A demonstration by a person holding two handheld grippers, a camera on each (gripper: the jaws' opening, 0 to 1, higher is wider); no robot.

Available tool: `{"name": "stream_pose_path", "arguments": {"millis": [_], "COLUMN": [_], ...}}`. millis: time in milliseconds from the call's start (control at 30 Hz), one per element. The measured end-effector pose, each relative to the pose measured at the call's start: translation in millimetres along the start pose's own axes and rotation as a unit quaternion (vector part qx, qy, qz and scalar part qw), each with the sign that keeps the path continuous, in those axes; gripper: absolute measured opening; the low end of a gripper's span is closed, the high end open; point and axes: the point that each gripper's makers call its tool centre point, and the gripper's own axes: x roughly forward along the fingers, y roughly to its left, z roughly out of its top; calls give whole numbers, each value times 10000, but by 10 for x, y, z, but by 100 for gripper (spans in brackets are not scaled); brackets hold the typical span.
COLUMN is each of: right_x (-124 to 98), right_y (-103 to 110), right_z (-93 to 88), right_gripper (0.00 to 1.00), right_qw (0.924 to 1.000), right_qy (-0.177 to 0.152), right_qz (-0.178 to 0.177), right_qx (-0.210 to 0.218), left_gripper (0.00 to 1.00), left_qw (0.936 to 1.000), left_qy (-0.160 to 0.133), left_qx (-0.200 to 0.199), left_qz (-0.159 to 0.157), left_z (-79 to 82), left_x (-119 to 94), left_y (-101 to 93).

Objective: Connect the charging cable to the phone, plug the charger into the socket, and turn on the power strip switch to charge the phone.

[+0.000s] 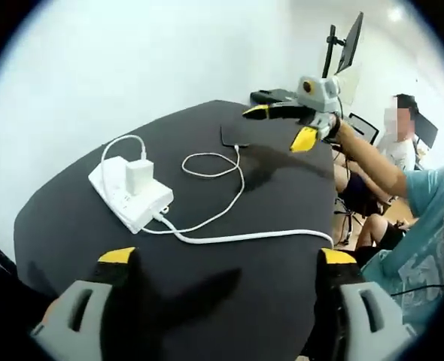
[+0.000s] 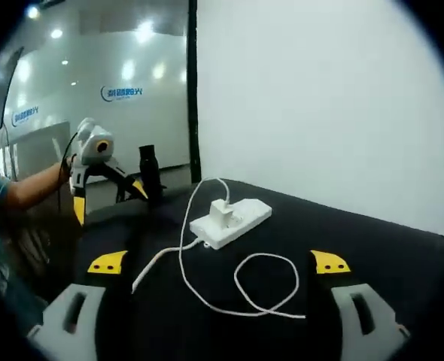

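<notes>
Black cloth is covering the table (image 1: 267, 286) you are working over, and on it a white power strip (image 1: 128, 194) is lying with a white charger (image 1: 139, 177) standing plugged into its top. In the left gripper view, a white charging cable (image 1: 229, 197) is running from the charger in a loop across the cloth and reaching the near edge of a dark phone (image 1: 241, 135) lying flat farther back; whether the plug is seated in the phone is too small to tell. A second white cord (image 1: 244, 238) is leaving the strip's end and trailing off the table's right edge. You are holding the left gripper (image 1: 226, 263) low over the near side of the table with its yellow-tipped jaws spread wide and nothing between them. Your right gripper (image 1: 286, 124) is hovering above the phone, jaws apart and empty, with your forearm (image 1: 372, 162) stretching back toward your light blue sleeve. In the right gripper view, the right gripper (image 2: 218, 263) is showing its jaws standing wide, the power strip (image 2: 233, 219) and charger (image 2: 222, 210) are sitting beyond them, the charging cable (image 2: 263, 289) is looping between the jaws, and the left gripper (image 2: 105, 180) is hanging open at the left. A monitor on a stand (image 1: 348, 45) is standing behind the table.
</notes>
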Motion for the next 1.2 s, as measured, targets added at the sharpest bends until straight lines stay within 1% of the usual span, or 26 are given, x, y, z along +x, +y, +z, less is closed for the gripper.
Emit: {"name": "stream_pose_path", "arguments": {"millis": [133, 167, 267, 300, 400, 433, 500, 533, 567, 600, 633, 733, 767, 900, 967, 1067, 1100, 1133, 1200], "right_x": [-431, -579, -896, -1004, -1233, -1311, -1406, -1451, -1484, -1531, -1554, -1601, -1591, -1640, -1655, -1653, -1655, -1649, -1643], "right_y": [-135, -179, -152, -240, -267, -317, -338, -337, -343, -373, -388, -433, -426, -491, -525, -519, -539, -549, -524], "right_z": [-30, -43, -137, -142, -242, -275, -332, -384, -417, -466, -499, -603, -663, -770, -827, -899, -916, -938, -981], "right_gripper": [93, 93, 93, 93, 93, 92, 91, 91, 91, 91, 90, 89, 89, 87, 86, 85, 85, 85, 84], "right_qw": [9997, 9995, 9988, 9986, 9979, 9974, 9969, 9966, 9964, 9960, 9957, 9950, 9946, 9935, 9930, 9924, 9923, 9921, 9917], "right_qy": [51, 60, 119, 128, 224, 262, 318, 341, 361, 398, 412, 450, 475, 551, 550, 533, 535, 555, 594], "right_qz": [-222, -300, -455, -510, -604, -663, -718, -752, -770, -800, -828, -890, -914, -982, -1034, -1076, -1077, -1087, -1102], "right_qx": [-63, -78, -98, -86, -44, -27, -29, -27, -20, 5, 26, 102, 122, 141, 173, 264, 289, 302, 284], "left_gripper": [96, 96, 96, 96, 96, 96, 96, 96, 96, 96, 96, 95, 95, 93, 92, 91, 91, 91, 90], "left_qw": [9998, 9998, 9997, 9997, 9996, 9996, 9995, 9991, 9990, 9985, 9983, 9981, 9982, 9986, 9985, 9981, 9981, 9981, 9981], "left_qy": [-135, -145, -153, -130, -65, -65, -113, -266, -302, -404, -435, -456, -433, -344, -371, -472, -483, -487, -483], "left_qx": [-27, -46, -63, -57, -43, -45, -84, -166, -192, -235, -294, -323, -307, -220, -217, -209, -209, -180, -137], "left_qz": [115, 150, 182, 194, 264, 271, 266, 271, 285, 291, 266, 262, 273, 333, 353, 338, 325, 333, 354], "left_z": [9, 2, -35, -61, -130, -151, -155, -128, -125, -116, -120, -163, -184, -273, -291, -278, -277, -282, -287], "left_x": [35, 42, 62, 74, 105, 117, 117, 124, 115, 117, 116, 111, 111, 84, 76, 69, 71, 87, 95], "left_y": [-46, -67, -166, -195, -275, -325, -351, -368, -336, -339, -333, -339, -341, -307, -329, -359, -367, -429, -440]}}
